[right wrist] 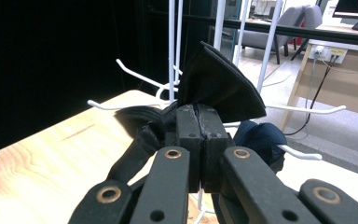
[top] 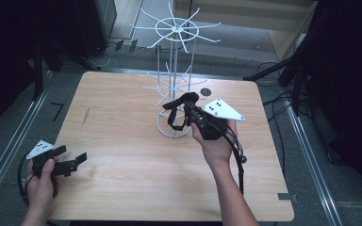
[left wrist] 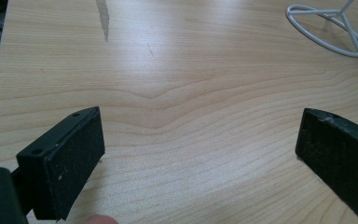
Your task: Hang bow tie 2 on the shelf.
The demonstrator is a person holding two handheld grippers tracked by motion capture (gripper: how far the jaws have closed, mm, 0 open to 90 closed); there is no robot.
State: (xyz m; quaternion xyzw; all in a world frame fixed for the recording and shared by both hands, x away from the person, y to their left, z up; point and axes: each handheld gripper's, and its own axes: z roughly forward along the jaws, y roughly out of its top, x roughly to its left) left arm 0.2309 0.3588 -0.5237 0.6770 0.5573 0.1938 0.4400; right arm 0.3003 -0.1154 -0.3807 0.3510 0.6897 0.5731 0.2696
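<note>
Wood-grain bench (top: 122, 141), rounded corners, mostly bare at left and front. White wire rack (top: 173, 70) stands mid-bench toward the back. Right claw (top: 188, 101) clamped tight on a floppy black fabric strap (top: 172, 115) beside the rack's hooks, forearm reaching forward. Left claw (top: 78, 157) gapes wide, low at the bench's front-left edge.

A grey office chair (right wrist: 303, 23) stands behind a wooden desk (right wrist: 349, 88) with trailing cables (right wrist: 319, 88).
</note>
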